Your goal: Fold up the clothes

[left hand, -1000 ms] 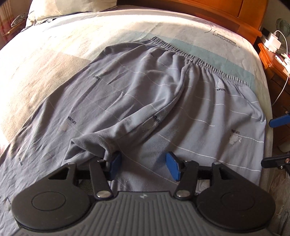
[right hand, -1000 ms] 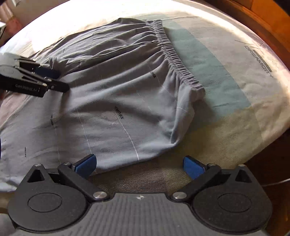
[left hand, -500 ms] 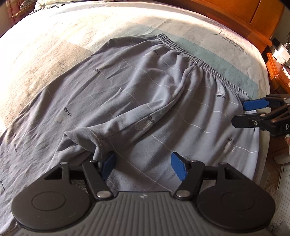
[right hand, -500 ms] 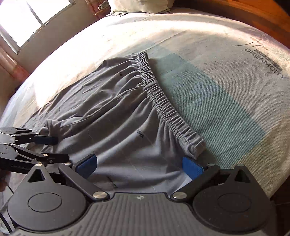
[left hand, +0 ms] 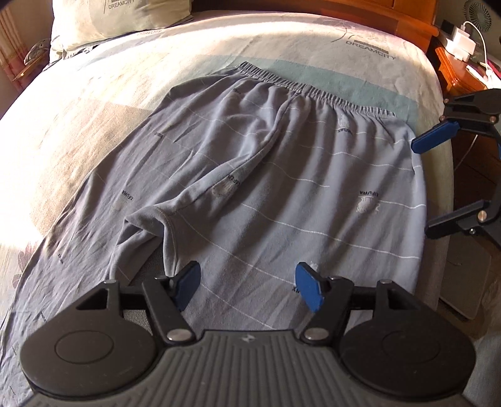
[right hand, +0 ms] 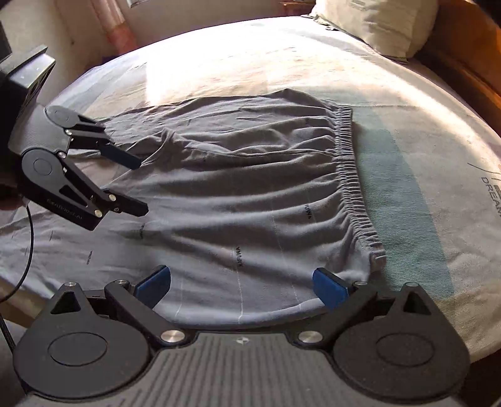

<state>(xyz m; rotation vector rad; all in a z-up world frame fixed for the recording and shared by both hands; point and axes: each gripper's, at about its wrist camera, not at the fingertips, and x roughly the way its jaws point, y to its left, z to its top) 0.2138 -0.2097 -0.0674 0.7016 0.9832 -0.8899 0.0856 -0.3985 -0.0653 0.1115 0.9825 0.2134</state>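
Note:
Grey trousers with thin white lines lie spread on the bed, elastic waistband at the far side; they also show in the right wrist view, waistband to the right. A folded-back hem lies near my left gripper, which is open and empty above the cloth. My right gripper is open and empty over the trousers' near edge, close to the waistband corner. Each gripper shows in the other's view: the right, the left.
The bed has a pale patterned sheet with a teal stripe. A pillow lies at the head. A wooden headboard and a nightstand with chargers stand at the right.
Both grippers pulled back and rose, still open. The right gripper swung round to the waistband side of the trousers. The trousers have not moved.

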